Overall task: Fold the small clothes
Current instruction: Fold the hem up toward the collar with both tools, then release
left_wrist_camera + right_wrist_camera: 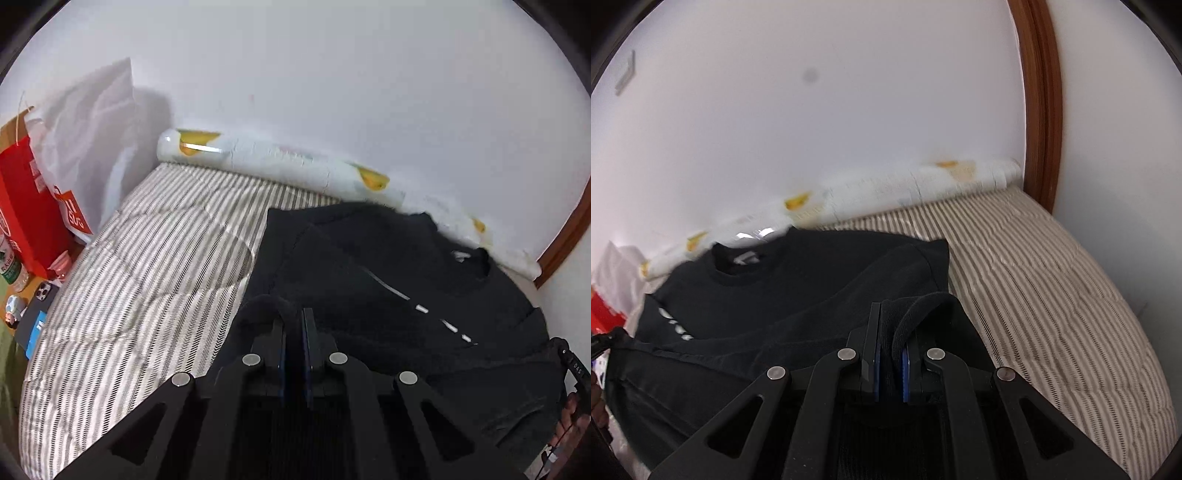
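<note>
A plain white wall (332, 74) backed the scene, and below it lay a bed covered in a grey-and-white striped quilt (147, 258). Along the wall we saw a long white bolster (280, 162) printed with yellow fruit, lying at the far edge of the quilt. A brown wooden door frame (1041, 110) rose at the right end of the bed in the right wrist view.

We found the black T-shirt (369, 266) spread on the quilt with its collar toward the bolster and white lettering across the chest. Our left gripper (295, 321) was clamped on a bunched fold of the T-shirt's black cloth, its blue pads pressed close together. Our right gripper (892, 332) was likewise closed on a rolled edge of the same shirt, the fabric curling up between the fingers.

To the left of the bed stood a red paper bag (26, 206) with a white plastic bag (92, 140) behind it. Beside them we noted a dark smartphone (40, 299), a plastic bottle (11, 266) and a blue card (37, 328) lying near the quilt's edge. None of these touched the shirt.
</note>
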`<control>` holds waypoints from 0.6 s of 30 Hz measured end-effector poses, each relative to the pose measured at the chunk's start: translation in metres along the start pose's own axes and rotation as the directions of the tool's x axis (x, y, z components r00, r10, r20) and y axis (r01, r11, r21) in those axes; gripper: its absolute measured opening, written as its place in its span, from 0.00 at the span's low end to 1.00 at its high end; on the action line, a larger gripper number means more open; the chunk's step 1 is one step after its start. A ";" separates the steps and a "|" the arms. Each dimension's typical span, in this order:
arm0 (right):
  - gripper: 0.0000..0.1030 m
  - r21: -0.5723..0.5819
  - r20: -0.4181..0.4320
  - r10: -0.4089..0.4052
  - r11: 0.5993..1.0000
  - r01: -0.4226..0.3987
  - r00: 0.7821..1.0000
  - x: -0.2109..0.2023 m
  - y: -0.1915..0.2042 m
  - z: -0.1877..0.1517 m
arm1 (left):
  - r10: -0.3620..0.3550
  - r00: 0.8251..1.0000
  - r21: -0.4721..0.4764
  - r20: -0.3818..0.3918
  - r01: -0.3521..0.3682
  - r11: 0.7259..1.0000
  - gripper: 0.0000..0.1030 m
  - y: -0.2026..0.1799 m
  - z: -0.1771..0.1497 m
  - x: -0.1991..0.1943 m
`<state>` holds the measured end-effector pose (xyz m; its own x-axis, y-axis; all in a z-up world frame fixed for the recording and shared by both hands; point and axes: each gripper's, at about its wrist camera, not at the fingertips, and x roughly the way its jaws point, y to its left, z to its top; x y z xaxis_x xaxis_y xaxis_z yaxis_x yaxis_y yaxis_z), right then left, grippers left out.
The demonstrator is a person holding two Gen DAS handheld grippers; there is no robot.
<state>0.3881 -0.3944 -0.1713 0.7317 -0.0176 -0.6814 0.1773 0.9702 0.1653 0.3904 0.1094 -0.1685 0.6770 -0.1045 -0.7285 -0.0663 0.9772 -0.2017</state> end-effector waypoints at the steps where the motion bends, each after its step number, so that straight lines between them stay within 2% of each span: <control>1: 0.08 0.000 -0.008 -0.006 1.000 0.006 1.000 0.004 0.000 -0.001 | 0.003 1.000 0.003 -0.010 -0.003 1.000 0.08 0.000 0.000 0.004; 7: 0.08 0.015 -0.091 -0.023 1.000 0.025 0.996 0.025 -0.001 0.001 | 0.003 1.000 0.006 -0.025 -0.003 1.000 0.09 0.000 0.000 0.010; 10: 0.09 -0.009 -0.104 -0.046 0.999 0.046 0.993 0.025 0.003 0.001 | -0.012 0.999 0.001 -0.038 0.012 1.000 0.11 0.002 0.001 0.007; 11: 0.12 -0.017 -0.102 -0.050 0.999 0.049 0.994 0.023 0.004 0.002 | -0.017 0.999 -0.002 -0.045 0.017 1.000 0.13 0.002 0.001 0.006; 12: 0.17 -0.029 -0.102 -0.053 0.998 0.050 0.993 0.019 0.005 0.001 | -0.023 0.998 -0.007 -0.052 0.023 1.000 0.18 0.003 0.002 0.002; 13: 0.24 -0.039 -0.102 -0.061 0.998 0.057 0.993 0.015 0.006 0.002 | -0.030 0.998 -0.013 -0.057 0.030 0.999 0.29 0.003 0.001 -0.001; 14: 0.28 -0.045 -0.099 -0.068 0.997 0.064 0.993 0.009 0.005 0.001 | -0.043 0.997 -0.018 -0.058 0.042 0.999 0.36 0.004 0.001 -0.006; 15: 0.38 -0.048 -0.091 -0.073 0.997 0.068 0.993 -0.001 0.004 0.000 | -0.058 0.997 -0.018 -0.054 0.058 0.998 0.45 0.004 0.000 -0.011; 16: 0.42 -0.046 -0.084 -0.067 0.997 0.064 0.994 -0.009 0.002 -0.001 | -0.072 0.996 -0.011 -0.046 0.071 0.997 0.47 0.003 -0.003 -0.019; 18: 0.42 -0.054 -0.062 -0.047 0.998 0.043 0.997 -0.033 0.001 -0.006 | -0.073 0.997 0.010 -0.035 0.073 0.997 0.47 -0.002 -0.008 -0.032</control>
<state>0.3603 -0.3913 -0.1532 0.6806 -0.0479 -0.7311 0.1733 0.9801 0.0971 0.3633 0.1095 -0.1500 0.6539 -0.1817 -0.7344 -0.0094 0.9687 -0.2481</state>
